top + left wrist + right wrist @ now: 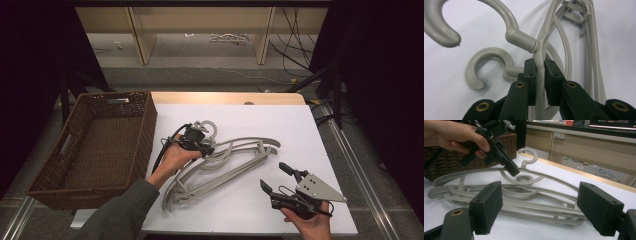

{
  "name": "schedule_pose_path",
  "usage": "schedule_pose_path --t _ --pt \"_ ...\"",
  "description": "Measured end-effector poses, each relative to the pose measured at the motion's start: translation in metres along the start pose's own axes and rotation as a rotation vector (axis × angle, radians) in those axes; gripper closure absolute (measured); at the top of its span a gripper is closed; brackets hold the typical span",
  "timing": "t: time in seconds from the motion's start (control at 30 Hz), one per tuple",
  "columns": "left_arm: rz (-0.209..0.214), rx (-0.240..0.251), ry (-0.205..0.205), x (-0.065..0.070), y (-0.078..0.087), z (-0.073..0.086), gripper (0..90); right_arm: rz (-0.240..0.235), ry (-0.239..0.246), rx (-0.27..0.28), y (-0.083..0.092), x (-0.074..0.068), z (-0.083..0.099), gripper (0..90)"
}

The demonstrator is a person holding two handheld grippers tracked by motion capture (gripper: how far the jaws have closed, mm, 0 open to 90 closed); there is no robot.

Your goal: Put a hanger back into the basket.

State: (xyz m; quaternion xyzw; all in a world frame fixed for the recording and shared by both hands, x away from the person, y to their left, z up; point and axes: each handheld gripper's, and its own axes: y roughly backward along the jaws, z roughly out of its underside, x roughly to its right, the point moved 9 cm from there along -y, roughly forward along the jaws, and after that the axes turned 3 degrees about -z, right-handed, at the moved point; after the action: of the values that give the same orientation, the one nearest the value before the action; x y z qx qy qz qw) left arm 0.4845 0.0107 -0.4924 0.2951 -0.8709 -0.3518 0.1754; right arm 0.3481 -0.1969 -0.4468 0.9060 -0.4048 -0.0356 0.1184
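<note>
**Left gripper clamped on the top hanger, right gripper wide open**

Your left gripper (206, 148) sits over the pile of grey plastic hangers (227, 162) near the middle of the white table (280, 120). In the left gripper view its jaws are pressed onto the thin upper bar of the top hanger (539, 65), one pad on each side, just below the point where that hanger's hook (474, 15) joins the frame. A second hook (487, 66) lies flat on the table beside the left jaw.

In the right gripper view, the gripped hanger arches up above the others, with the left gripper's tip (511, 170) meeting it at the crown of the arch. The remaining hangers lie stacked flat beneath it, their shoulders spreading toward both sides of the table.

Your right gripper (277, 177) rests in your right hand (310, 220) near the table's front right edge, well apart from the hangers. Its jaws stand wide apart with nothing between them, and they point toward the pile. The grey three-cornered plate (317, 187) on top of it faces upward.

A brown woven basket (145, 130) stands at the left edge of the table, just beside your left forearm (125, 210). Its inside looks bare from the high view.
</note>
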Motion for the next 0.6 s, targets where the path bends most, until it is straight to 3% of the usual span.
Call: schedule_pose_path --t 0.07,0.17,0.3,0.6 --pt "0.019 0.025 0.024 0.001 0.004 -0.004 81.0 -0.002 0.020 0.010 -0.001 0.001 -0.001 21.8" --pt "0.002 0.069 0.048 -0.001 0.011 -0.011 81.2 -0.011 -0.009 0.011 -0.002 -0.002 0.000 21.8" --pt "0.004 0.131 0.087 -0.002 0.021 -0.025 81.1 -0.004 0.003 0.004 -0.002 0.000 0.001 21.8" --pt "-0.012 0.199 0.070 -0.005 0.055 -0.056 81.0 -0.009 0.000 0.002 -0.002 -0.001 0.001 21.8"
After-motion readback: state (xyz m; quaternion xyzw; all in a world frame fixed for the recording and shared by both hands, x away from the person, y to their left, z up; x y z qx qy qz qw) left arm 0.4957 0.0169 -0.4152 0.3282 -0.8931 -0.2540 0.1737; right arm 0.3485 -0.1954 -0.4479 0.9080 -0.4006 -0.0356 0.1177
